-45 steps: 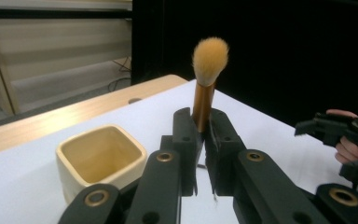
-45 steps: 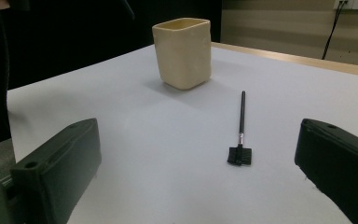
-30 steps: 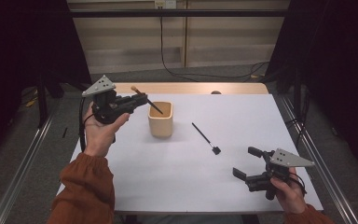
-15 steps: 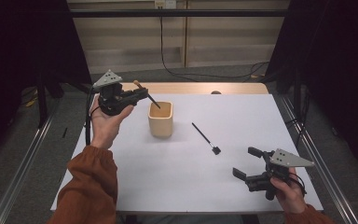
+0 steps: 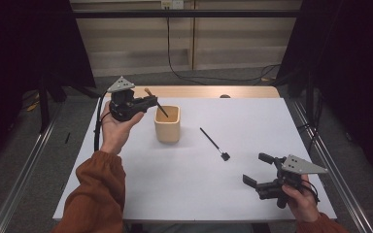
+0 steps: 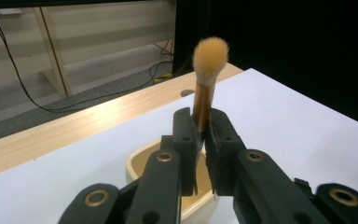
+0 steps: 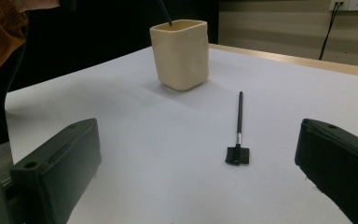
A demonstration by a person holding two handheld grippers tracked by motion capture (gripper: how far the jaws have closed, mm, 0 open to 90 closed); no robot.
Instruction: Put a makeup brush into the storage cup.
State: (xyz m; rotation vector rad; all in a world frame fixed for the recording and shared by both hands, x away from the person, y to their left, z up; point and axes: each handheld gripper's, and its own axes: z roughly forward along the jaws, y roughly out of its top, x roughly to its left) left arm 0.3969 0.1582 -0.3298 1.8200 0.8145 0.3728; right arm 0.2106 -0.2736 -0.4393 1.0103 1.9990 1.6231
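The makeup brush (image 6: pixel 204 88) is being held in the left gripper (image 5: pixel 148 101), whose jaws are clamping on its golden-brown handle just below the fluffy tan bristle head. In the left gripper view the brush is standing upright between the two black jaws, with the bristles pointing up and the cream cup (image 5: pixel 167 124) sitting right beneath them. In the high view the brush is slanting down toward the cup, and its dark lower end is reaching the cup's open mouth; whether the tip is touching the inside wall is hard to tell from here. The left hand (image 5: pixel 116 127) is carrying the gripper just to the left of the cup, above the white worktop (image 5: pixel 184 184).

A second, thin black brush (image 5: pixel 213 143) with a small flat comb-like head is lying flat on the worktop to the right of the cup, apart from it. The right gripper (image 5: pixel 262 174) is resting low over the worktop, well apart from the cup on the near right side, and its jaws are standing wide apart with nothing between them, facing the thin black brush and the cup beyond it.
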